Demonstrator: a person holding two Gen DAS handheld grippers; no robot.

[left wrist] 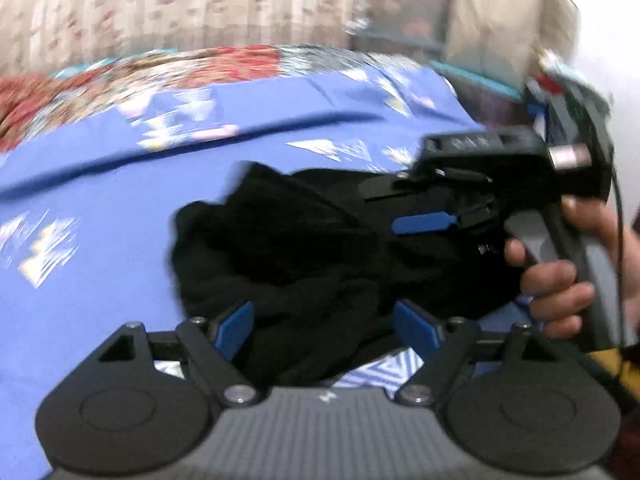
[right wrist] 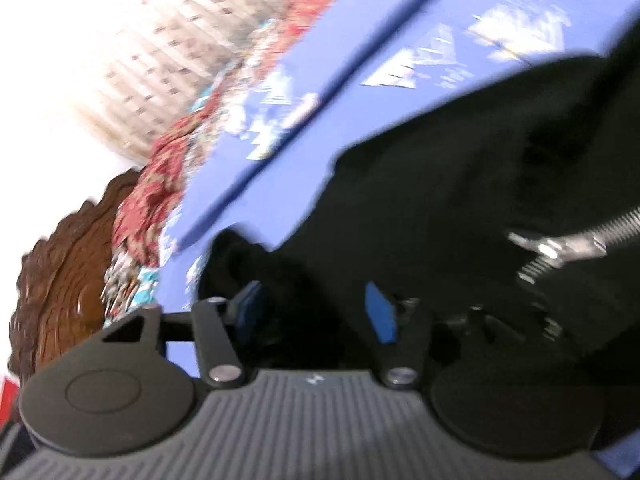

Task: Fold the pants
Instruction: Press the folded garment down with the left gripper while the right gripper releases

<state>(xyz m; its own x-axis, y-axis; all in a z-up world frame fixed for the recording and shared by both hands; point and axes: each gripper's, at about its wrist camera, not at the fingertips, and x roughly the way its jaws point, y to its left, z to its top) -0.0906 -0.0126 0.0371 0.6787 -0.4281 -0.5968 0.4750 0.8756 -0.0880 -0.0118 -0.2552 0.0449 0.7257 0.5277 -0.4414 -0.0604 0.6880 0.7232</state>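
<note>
Two tongs stand over one black heap: the pants [left wrist: 288, 248] lie bunched on the blue patterned bedsheet [left wrist: 88, 184], crumpled rather than flat, so by my judgement the folding proper has not begun and the cloth must first be spread out. The left tongs [left wrist: 324, 320] stand wide, the blue pads apart with black fabric lying between them but, as far as the blur allows, not pinched. The right tongs [right wrist: 312, 312], seen in the left view with a hand [left wrist: 560, 288] round the grip, also stand wide in their own view, dark cloth between the pads and no squeeze visible. Both seem held low and close to the heap, probably to pick fresh edges.
</note>
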